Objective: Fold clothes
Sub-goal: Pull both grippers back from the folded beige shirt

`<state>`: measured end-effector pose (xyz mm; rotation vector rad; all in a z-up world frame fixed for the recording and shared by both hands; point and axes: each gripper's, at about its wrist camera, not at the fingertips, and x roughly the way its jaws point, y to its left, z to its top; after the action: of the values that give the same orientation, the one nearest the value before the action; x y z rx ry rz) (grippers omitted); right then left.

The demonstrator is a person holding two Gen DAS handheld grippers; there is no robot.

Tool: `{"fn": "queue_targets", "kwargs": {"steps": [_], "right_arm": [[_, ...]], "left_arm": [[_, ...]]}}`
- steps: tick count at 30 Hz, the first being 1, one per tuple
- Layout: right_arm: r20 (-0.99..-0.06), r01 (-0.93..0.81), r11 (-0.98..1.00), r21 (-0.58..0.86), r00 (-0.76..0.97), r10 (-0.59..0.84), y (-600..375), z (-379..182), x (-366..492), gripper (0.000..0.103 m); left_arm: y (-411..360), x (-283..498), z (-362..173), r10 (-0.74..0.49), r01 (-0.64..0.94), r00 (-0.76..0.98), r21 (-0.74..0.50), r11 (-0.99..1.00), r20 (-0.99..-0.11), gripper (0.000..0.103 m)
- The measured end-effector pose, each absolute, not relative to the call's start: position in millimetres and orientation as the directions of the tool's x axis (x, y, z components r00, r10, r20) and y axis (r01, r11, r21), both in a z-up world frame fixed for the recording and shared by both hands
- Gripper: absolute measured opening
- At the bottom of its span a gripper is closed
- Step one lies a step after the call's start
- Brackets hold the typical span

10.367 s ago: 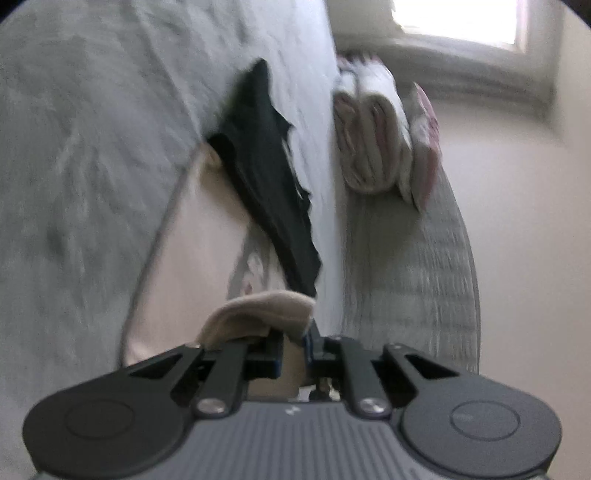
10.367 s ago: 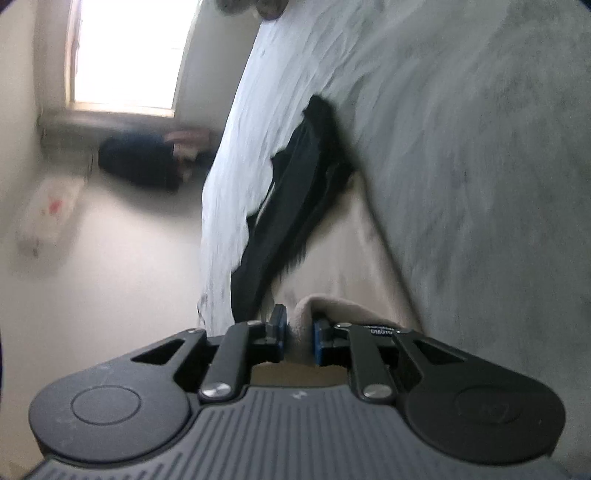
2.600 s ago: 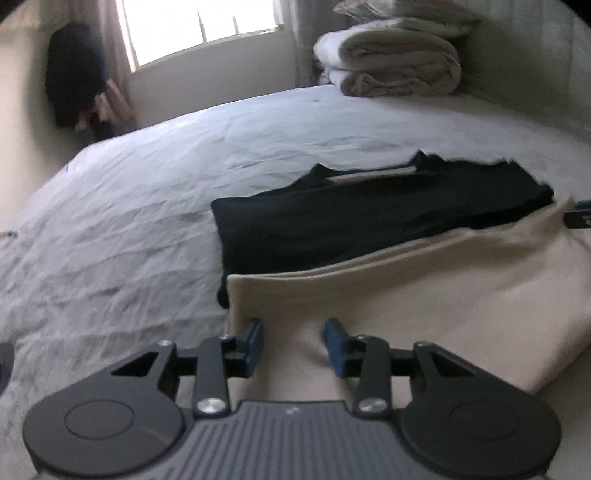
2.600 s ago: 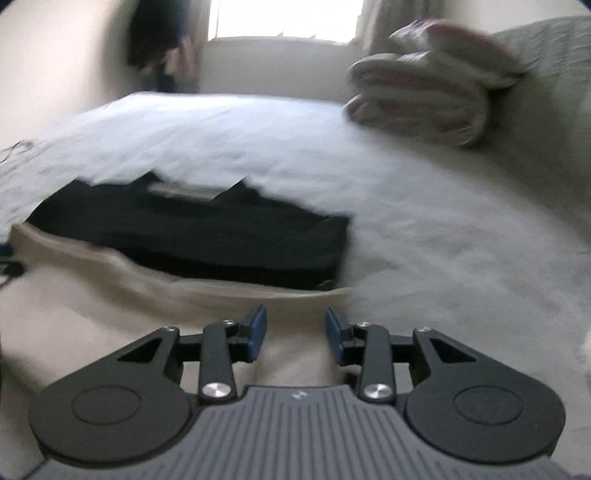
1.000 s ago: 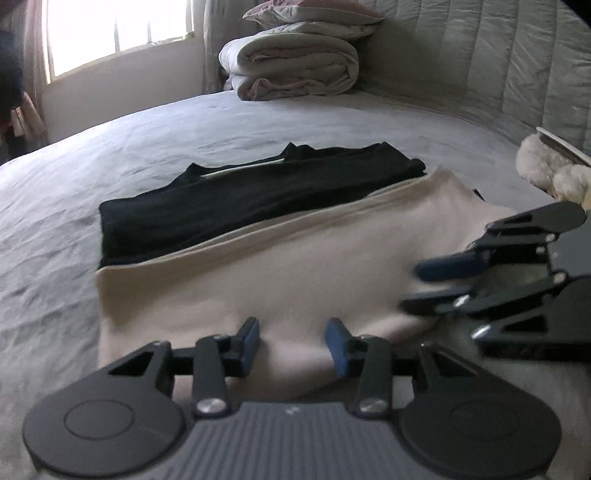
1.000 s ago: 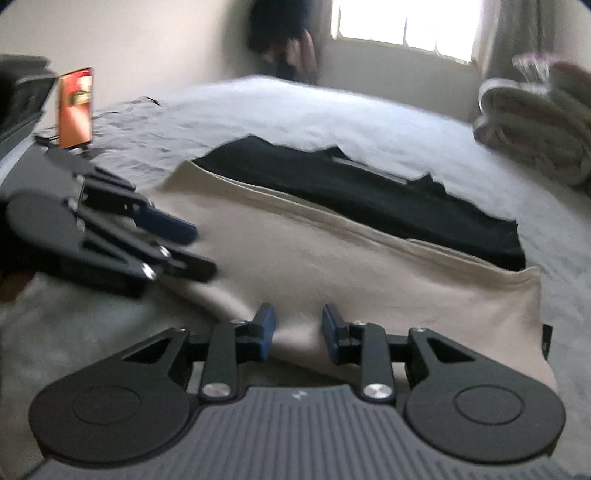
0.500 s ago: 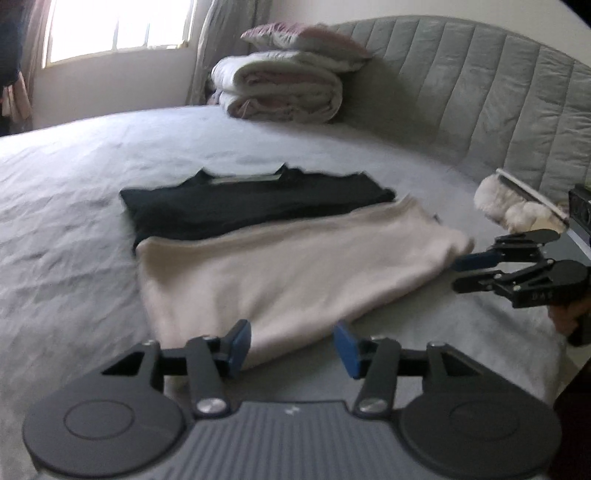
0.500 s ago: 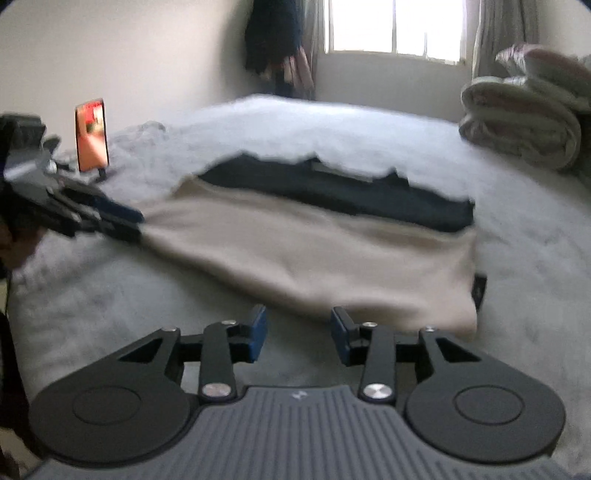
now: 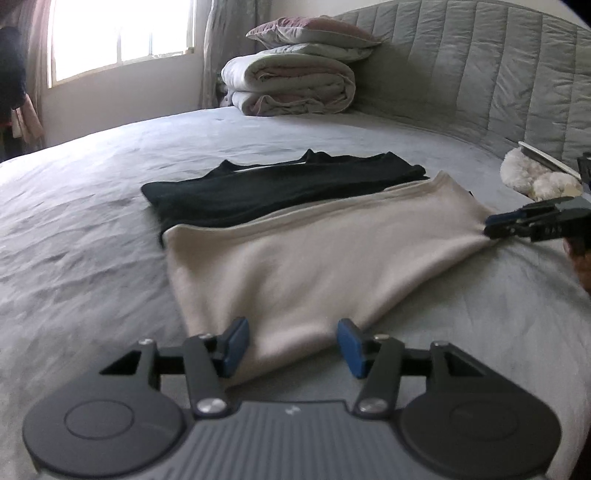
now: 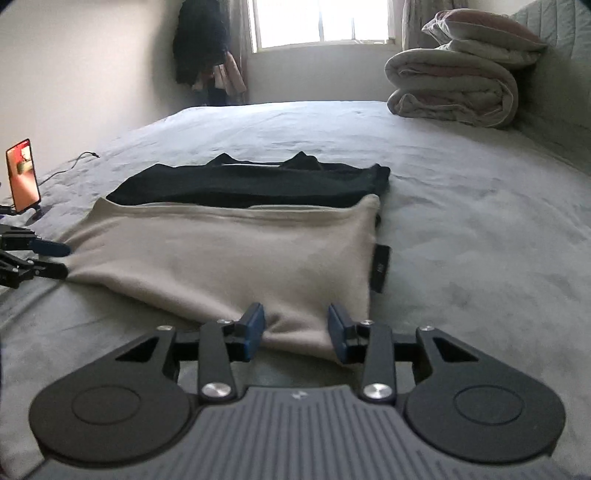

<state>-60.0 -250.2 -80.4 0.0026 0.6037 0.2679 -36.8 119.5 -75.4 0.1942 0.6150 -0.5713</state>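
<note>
- Broadly, the grey bed [image 9: 92,206] carries everything; its quilted headboard [image 9: 498,74] rises behind.
- Rolled duvet [image 9: 291,86], topped by pillows [image 9: 310,35], sits on the bed against the headboard, well beyond the beige garment.
- Beige garment [image 9: 314,254] lies folded flat mid-bed, each near corner between one gripper's pads.
- Black top [image 9: 280,188] lies flat, partly under the beige garment's far edge.
- Left hand-held gripper [image 9: 291,343] is parted about halfway, the beige garment's corner between its pads, unpinched.
- Right hand-held gripper [image 10: 295,330] is closing, narrower, over the beige garment's other near corner, pads not pressing.
- Phone [image 10: 23,175] stands upright, left of the beige garment in the right wrist view.
</note>
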Motion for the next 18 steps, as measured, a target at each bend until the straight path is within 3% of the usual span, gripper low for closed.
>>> {"fn": "queue_targets", "kwargs": {"steps": [5, 12, 15, 18], "right_arm": [[-0.564, -0.257, 0.964, 0.074, 0.786, 0.253, -252.4, -74.7, -70.7, 0.036], [-0.53, -0.228, 0.967, 0.117, 0.809, 0.255, -252.8, -55.5, -76.5, 0.042], [-0.559, -0.143, 0.982, 0.121, 0.808, 0.186, -253.5, -57.1, -67.7, 0.042], [-0.588, -0.056, 0.975, 0.215, 0.789, 0.175, -267.3, -57.3, -61.1, 0.042]], "left_arm": [[129.6, -46.1, -70.6, -0.443, 0.571, 0.667, 0.029, 0.82, -0.598, 0.054], [149.9, -45.4, -53.6, -0.514, 0.526, 0.652, -0.156, 0.836, -0.558, 0.054], [150.6, -36.2, -54.9, -0.474, 0.456, 0.665, -0.188, 0.87, -0.577, 0.054], [155.8, -27.7, -50.6, -0.419, 0.369, 0.663, -0.216, 0.904, -0.62, 0.054]]}}
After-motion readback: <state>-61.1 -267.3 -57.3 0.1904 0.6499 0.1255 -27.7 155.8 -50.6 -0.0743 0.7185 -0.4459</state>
